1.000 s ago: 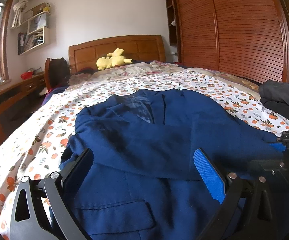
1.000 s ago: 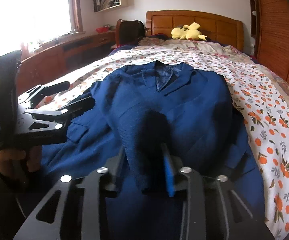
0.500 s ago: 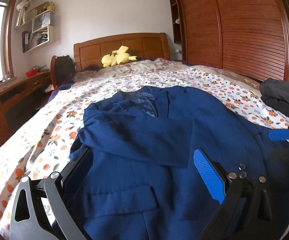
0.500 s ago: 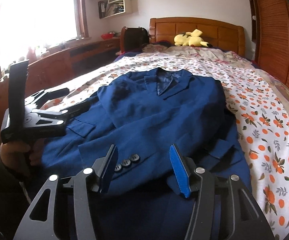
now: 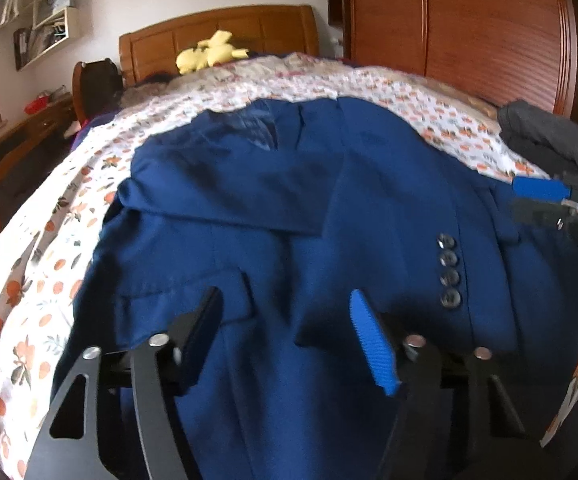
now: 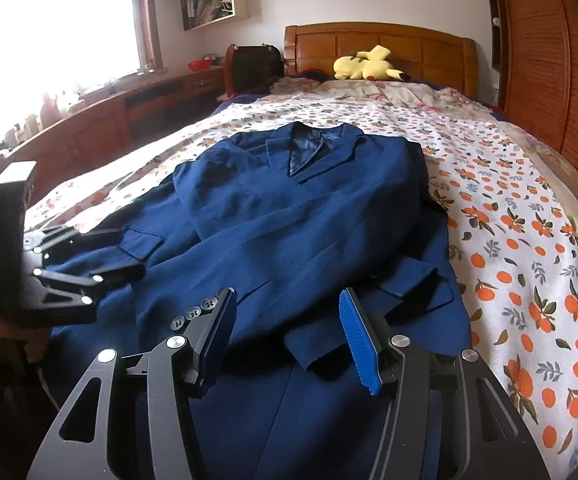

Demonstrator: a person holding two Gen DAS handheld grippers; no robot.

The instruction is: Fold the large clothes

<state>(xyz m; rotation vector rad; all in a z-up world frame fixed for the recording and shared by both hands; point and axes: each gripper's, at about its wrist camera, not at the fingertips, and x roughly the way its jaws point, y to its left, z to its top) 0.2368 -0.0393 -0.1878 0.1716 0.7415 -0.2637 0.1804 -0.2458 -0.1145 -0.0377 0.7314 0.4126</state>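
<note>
Now the sleeve (image 6: 249,268) that the right gripper (image 6: 287,338) carried a second ago lies released across the blue jacket (image 5: 289,200) at mid-frame on the bed (image 6: 529,260), so both sleeves look folded in. Right jaws hang parted and empty. The left gripper (image 5: 285,336) is closing over the hem, nothing yet pinched. One jacket, two grippers, four cuff buttons (image 5: 448,272).

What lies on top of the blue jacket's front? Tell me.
Both sleeves lie folded across the jacket, one cuff showing its buttons. The front closure beneath them is covered.
</note>
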